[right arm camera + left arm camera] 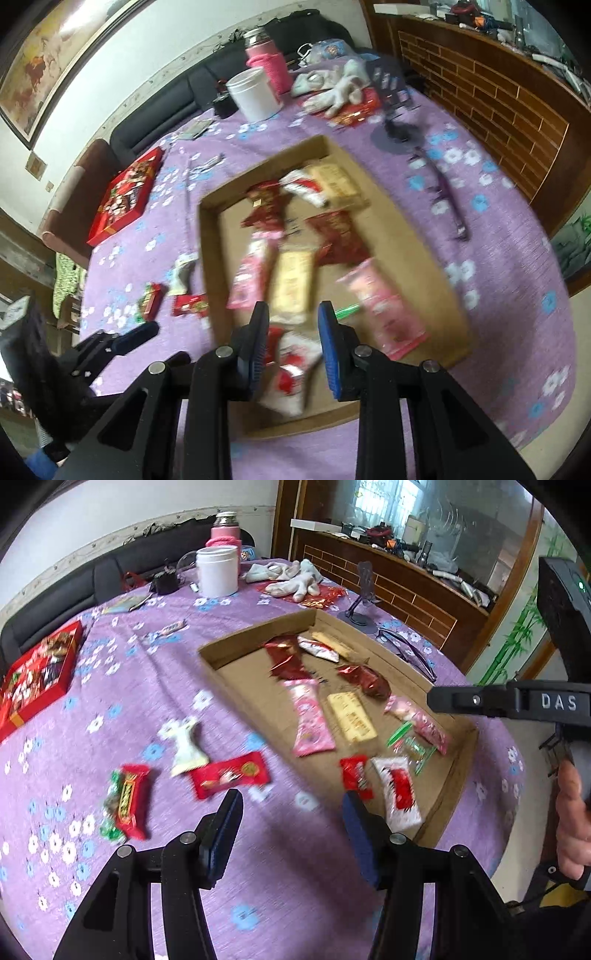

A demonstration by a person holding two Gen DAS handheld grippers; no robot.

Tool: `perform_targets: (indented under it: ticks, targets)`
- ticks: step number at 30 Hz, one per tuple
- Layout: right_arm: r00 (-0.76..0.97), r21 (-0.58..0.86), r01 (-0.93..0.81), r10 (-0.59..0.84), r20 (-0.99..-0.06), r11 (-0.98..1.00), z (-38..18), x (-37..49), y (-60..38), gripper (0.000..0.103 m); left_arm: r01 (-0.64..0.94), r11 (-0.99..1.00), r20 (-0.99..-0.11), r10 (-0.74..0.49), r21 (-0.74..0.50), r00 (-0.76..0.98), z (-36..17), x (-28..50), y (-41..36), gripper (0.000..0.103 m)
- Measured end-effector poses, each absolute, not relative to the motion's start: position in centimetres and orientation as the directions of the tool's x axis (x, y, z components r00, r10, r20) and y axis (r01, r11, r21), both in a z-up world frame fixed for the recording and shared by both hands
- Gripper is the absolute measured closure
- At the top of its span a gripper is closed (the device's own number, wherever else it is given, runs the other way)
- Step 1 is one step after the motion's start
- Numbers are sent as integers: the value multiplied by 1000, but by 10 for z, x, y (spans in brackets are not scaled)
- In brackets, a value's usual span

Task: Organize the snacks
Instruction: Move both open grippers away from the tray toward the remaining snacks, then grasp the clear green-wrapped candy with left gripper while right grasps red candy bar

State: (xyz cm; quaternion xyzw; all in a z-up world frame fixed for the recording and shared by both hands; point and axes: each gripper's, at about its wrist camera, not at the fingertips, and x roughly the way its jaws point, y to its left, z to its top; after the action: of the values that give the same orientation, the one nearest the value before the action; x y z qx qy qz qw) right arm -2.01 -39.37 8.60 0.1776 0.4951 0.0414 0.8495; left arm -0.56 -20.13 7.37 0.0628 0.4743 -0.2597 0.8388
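Home living room: sofa (55, 602), sideboard (388, 576).

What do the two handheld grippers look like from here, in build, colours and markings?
Both are black, angular frames with round silver pivot pins. The left gripper has dark blue finger pads, and the right gripper brighter blue ribbed ones. In the left wrist view, the right unit's side reads "DAS" in white, with a small green light on its black box above.

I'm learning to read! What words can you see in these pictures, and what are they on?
"DAS": raised letters on the right gripper, seen from the left wrist camera.
Snack wrappers in the cardboard tray: print too blurred to read.
Wrappers on the purple tablecloth: too blurred.
Red gift box: print too small to read.
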Motion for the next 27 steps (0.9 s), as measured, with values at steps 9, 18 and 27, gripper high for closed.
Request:
perform_targets:
  ticks: [9,18,27]
  targets:
    - [394,344,-32,328,-858,938,82,-12,-330,77,342,924,-827,-323,-170,460,74,4,-115,44]
    - [354,436,-119,449,-821,892,77,8,-274,77,246,948,-849,-295,-202,439,61,31,-49,44]
    - [353,398,-159,429,-832,903,81,3,-260,77,264,933,-860,-335,-246,384,31,60,-52,62]
